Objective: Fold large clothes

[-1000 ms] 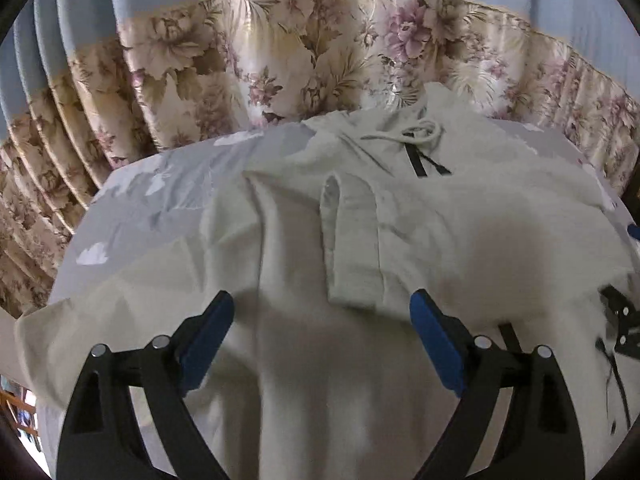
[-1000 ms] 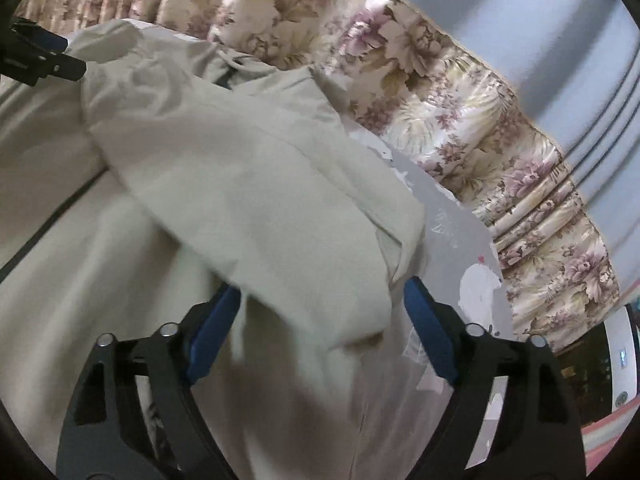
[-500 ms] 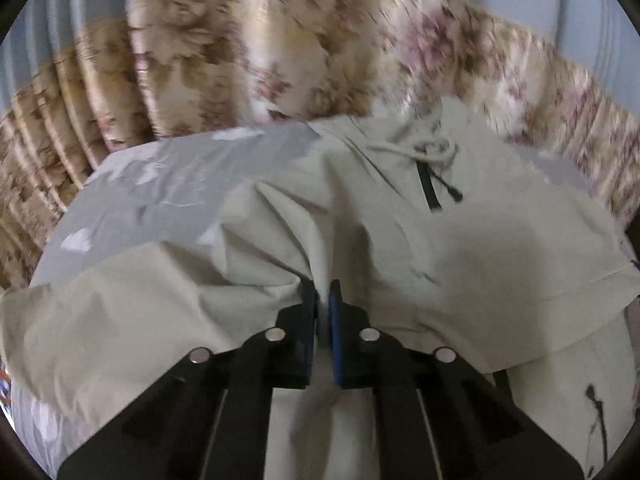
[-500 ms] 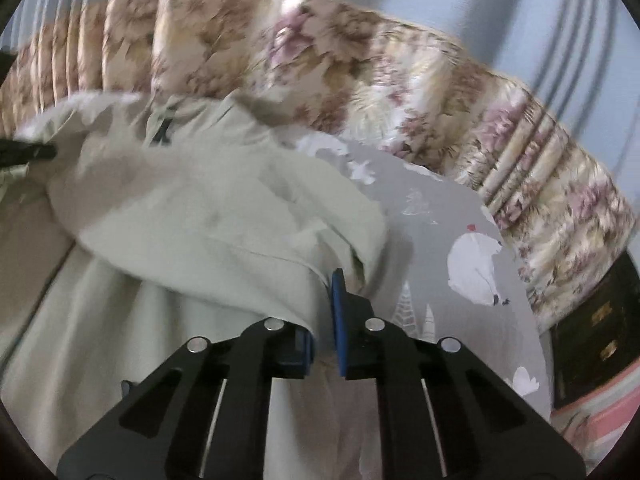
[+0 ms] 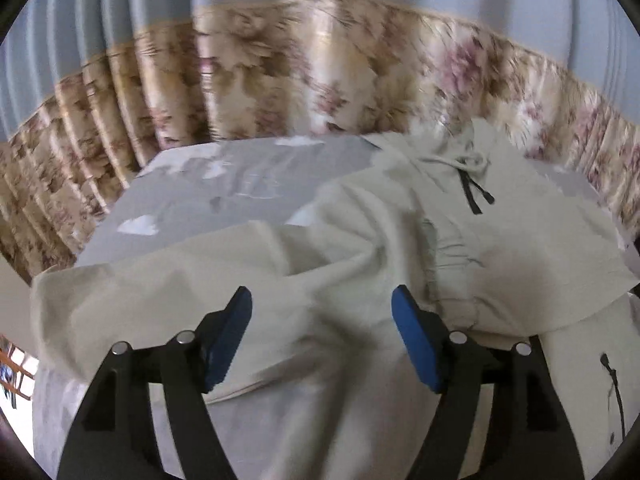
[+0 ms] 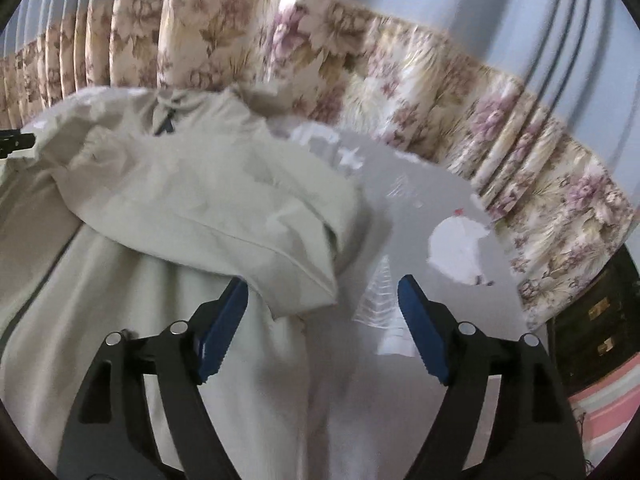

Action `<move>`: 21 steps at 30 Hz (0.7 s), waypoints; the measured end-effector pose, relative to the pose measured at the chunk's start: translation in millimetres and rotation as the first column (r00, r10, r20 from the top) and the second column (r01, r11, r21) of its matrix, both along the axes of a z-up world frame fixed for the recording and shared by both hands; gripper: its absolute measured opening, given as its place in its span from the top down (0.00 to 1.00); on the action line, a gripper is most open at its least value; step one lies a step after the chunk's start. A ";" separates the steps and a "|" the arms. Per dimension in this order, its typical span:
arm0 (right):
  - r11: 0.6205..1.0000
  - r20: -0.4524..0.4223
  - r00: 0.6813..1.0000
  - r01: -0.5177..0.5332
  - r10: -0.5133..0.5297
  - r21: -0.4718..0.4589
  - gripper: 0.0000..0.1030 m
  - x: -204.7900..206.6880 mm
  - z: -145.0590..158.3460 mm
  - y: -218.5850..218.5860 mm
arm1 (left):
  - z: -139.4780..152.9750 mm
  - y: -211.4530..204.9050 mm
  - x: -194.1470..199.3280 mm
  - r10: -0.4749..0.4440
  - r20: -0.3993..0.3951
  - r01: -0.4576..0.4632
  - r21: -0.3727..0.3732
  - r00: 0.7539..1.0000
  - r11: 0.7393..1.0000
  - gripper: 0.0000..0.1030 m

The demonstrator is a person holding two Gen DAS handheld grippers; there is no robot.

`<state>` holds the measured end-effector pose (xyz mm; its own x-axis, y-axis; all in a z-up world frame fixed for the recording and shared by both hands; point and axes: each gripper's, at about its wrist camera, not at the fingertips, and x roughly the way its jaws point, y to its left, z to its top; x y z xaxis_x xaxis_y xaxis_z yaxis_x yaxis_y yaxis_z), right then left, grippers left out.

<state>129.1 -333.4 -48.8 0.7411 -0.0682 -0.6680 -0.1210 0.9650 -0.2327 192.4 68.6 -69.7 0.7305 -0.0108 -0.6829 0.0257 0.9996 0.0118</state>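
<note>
- Ahead of both tongs, the hoodie (image 5: 400,248) lies flat on the bed (image 5: 224,200), long axis running away toward the curtain (image 5: 280,72), hood end farthest.
- Left gripper (image 5: 322,328): jaws just opened wide, nothing pinched, fabric below.
- Right gripper (image 6: 322,316): same, just opened, sleeve (image 6: 224,216) edge between the pads but loose.

Left gripper (image 5: 322,334) just opened over cream hoodie (image 5: 400,248).
</note>
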 end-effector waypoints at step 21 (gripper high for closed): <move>0.979 0.035 0.999 0.010 -0.017 0.204 0.13 -56.4 22.2 -2.0 | -51.8 186.8 -98.7 0.236 -0.077 -0.222 0.157 0.969 0.962 0.23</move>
<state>72.7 -335.4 -26.7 0.7648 0.0563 -0.6418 -0.1026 0.9941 -0.0351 93.7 255.4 -121.5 0.6345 0.2541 -0.7300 -0.1954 0.9665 0.1666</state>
